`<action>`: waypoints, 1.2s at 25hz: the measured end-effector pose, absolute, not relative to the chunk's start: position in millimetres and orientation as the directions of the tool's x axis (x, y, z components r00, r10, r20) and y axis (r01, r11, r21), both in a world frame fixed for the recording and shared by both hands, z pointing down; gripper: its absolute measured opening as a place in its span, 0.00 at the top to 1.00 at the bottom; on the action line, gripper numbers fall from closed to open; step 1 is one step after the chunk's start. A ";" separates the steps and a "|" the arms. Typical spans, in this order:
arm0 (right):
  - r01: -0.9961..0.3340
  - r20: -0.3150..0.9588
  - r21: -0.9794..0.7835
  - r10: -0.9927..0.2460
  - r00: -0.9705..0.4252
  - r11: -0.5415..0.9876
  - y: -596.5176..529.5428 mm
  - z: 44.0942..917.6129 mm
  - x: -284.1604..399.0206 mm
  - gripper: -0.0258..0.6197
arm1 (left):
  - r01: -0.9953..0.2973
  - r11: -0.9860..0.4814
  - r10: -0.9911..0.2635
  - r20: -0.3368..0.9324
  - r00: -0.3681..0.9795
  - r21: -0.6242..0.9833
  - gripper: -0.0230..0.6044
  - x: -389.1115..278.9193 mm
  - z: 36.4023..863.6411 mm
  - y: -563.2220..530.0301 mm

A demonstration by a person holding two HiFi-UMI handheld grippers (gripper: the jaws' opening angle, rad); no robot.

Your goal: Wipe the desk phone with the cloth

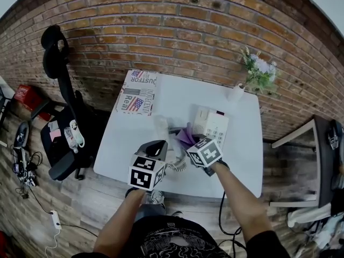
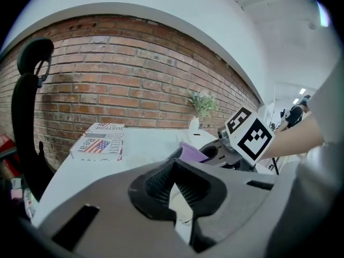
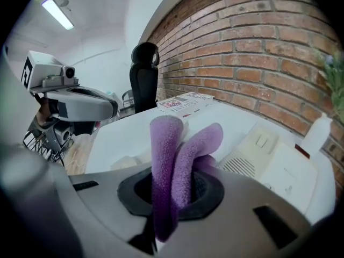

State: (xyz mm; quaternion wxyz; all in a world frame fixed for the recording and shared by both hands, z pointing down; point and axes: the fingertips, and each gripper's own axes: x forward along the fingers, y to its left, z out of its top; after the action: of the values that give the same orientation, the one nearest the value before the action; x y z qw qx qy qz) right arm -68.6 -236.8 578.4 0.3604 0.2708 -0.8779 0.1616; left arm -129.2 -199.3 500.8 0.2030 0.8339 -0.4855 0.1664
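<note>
Purple cloth (image 3: 164,160) stands folded, clamped in the right hand-held gripper (image 3: 172,198), just left of the desk phone (image 1: 210,125) on the white table (image 1: 134,138); contact is unclear. Further left of the phone, the left hand-held gripper (image 2: 173,190) has jaws nearly together, holding nothing nameable. Wiping looks barely begun, most of it remaining

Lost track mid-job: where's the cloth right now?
Head view, table centre: the purple cloth is pinched in the right gripper, just left of the desk phone.
</note>
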 end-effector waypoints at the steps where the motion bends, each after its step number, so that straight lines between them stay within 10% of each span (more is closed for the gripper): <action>1: -0.609 0.710 -0.106 -0.369 -0.600 0.786 -234.0 578.3 -67.8 0.89 | -0.879 -0.444 -0.743 0.475 0.470 0.175 0.95 -128.9 500.7 -196.3; 30: -0.849 0.392 -0.072 -0.768 -0.506 0.523 -137.6 436.6 91.9 0.89 | -0.885 -0.451 -0.801 0.386 0.458 0.116 0.95 -94.2 445.9 -132.4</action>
State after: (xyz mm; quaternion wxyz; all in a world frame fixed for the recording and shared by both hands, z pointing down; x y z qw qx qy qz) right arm 91.9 -137.6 436.6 0.1578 0.4712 -0.8582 0.1285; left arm -94.2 -132.4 445.9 0.1522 0.8402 -0.5016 0.1388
